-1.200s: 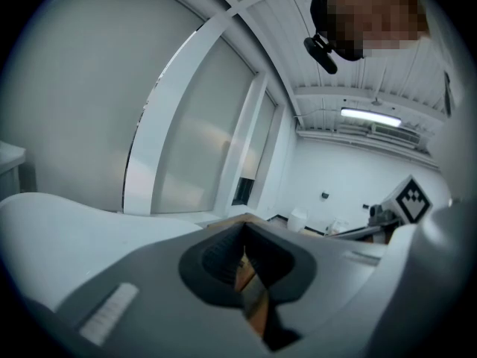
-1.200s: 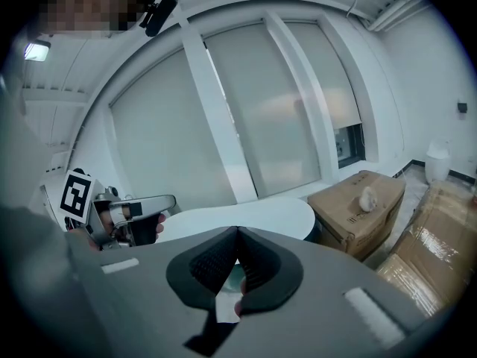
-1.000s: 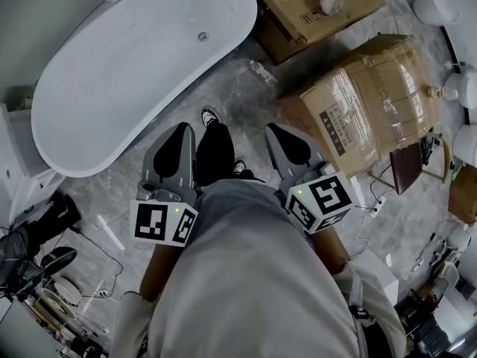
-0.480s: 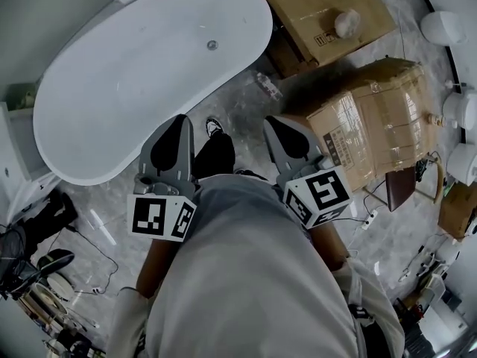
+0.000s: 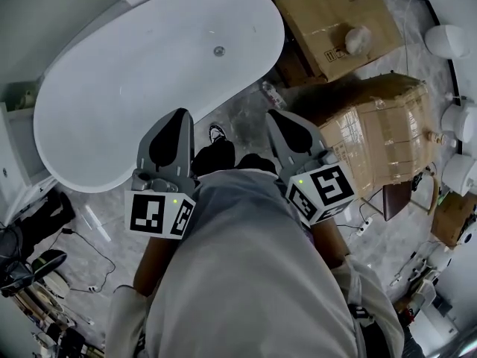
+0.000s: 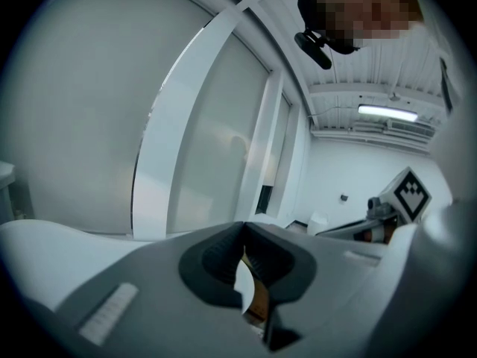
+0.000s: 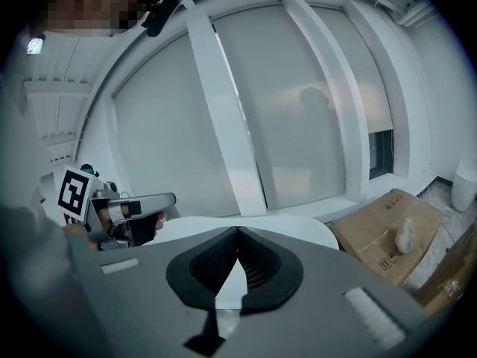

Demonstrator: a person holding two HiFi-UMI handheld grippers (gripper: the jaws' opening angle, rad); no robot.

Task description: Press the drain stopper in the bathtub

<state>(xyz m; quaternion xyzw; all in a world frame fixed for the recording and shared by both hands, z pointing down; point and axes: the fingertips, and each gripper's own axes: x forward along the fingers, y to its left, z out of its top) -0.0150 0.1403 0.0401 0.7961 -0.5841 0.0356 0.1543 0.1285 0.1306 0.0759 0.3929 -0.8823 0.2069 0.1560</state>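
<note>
A white oval bathtub (image 5: 112, 88) lies on the floor ahead of me, at the upper left of the head view. Its small round metal drain stopper (image 5: 219, 51) sits in the tub bottom near the right end. My left gripper (image 5: 182, 114) is held at waist height just short of the tub's near rim, jaws shut and empty. My right gripper (image 5: 275, 115) is beside it over the floor, also shut on nothing. In the left gripper view the jaws (image 6: 244, 227) meet at the tip. The right gripper view shows shut jaws (image 7: 238, 230) with the tub rim (image 7: 305, 228) beyond.
Two cardboard boxes (image 5: 335, 17) (image 5: 384, 121) stand right of the tub. A small bottle (image 5: 270, 92) lies on the marble floor between them and the tub. White round fixtures (image 5: 447, 39) line the right edge. Cables and clutter (image 5: 37, 263) sit at the lower left.
The tub and boxes have slid down and rightwards in the head view as I step closer. Both grippers keep the same shut pose in front of my body.
</note>
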